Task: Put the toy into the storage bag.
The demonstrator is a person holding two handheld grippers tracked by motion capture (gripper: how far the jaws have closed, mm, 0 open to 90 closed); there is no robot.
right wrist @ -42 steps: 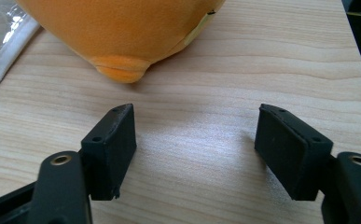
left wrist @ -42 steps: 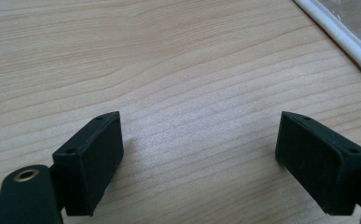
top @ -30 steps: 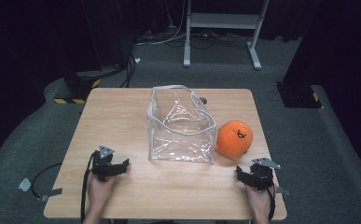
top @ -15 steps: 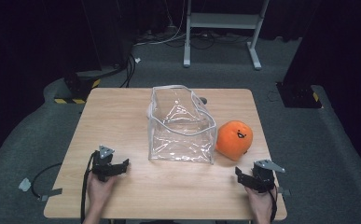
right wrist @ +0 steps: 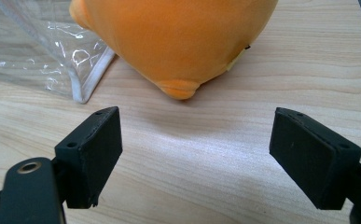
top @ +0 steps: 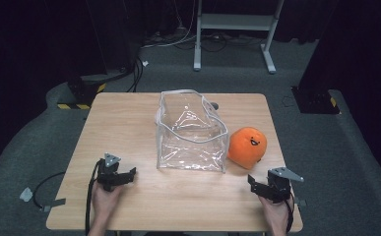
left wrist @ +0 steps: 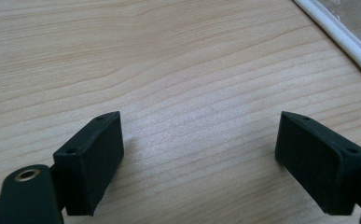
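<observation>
Nearest the camera in the high view, two hands are being held at the front edge of the bench point(top: 129, 118). The left gripper point(top: 124, 176) is being held low over the bare wood at the near left; in the left gripper view its jaws are being kept wide apart, with nothing but wood grain between them and a white-trimmed corner of the bag at the upper right.

The right gripper point(top: 257, 184) is being held at the near right; its jaws have just been opening and are being kept wide apart, with nothing between them. In the right gripper view the orange plush toy point(right wrist: 178, 42) is being seen just beyond the jaws, untouched by them, and resting on the bench.

Farther back, the orange plush toy point(top: 246, 145) is being shown near the right edge of the bench, its small face turned upward. Touching or just beside it on the left, the clear plastic bag point(top: 190, 132) is being shown standing upright and open at the middle of the bench.

Beyond the bench, a grey floor point(top: 326, 147), black cables and the white legs of a frame point(top: 232, 29) are being shown.
</observation>
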